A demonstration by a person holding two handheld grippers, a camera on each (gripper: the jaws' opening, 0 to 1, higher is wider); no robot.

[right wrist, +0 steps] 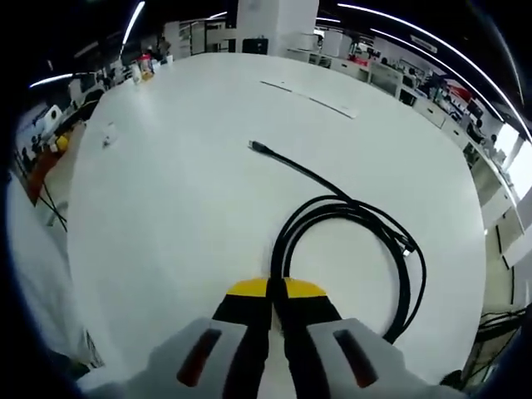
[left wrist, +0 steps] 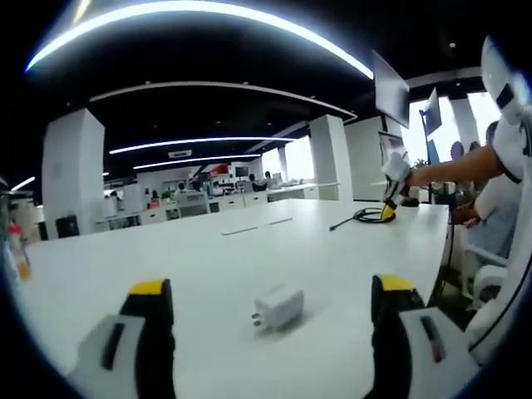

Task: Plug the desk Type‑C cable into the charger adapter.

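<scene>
A white charger adapter [left wrist: 278, 306] lies on the white table [left wrist: 249, 249], its prongs facing left. It rests between the wide-apart yellow-tipped jaws of my open left gripper [left wrist: 270, 287], touching neither. Across the table a person's arm holds my right gripper [left wrist: 388, 209] down on the black Type-C cable [left wrist: 362, 216]. In the right gripper view the cable [right wrist: 357, 220] lies in a loose coil, and its plug end [right wrist: 253, 146] stretches away over the table. My right gripper [right wrist: 277, 289] is shut on the near side of the coil. The adapter [right wrist: 108, 135] shows as a small white shape far to the left.
A bottle [left wrist: 20, 253] stands near the table's far left edge, also seen as the bottle [right wrist: 145, 65] in the right gripper view. Two flat strips [right wrist: 307, 97] lie on the table beyond the cable. Office desks, pillars and chairs surround the table.
</scene>
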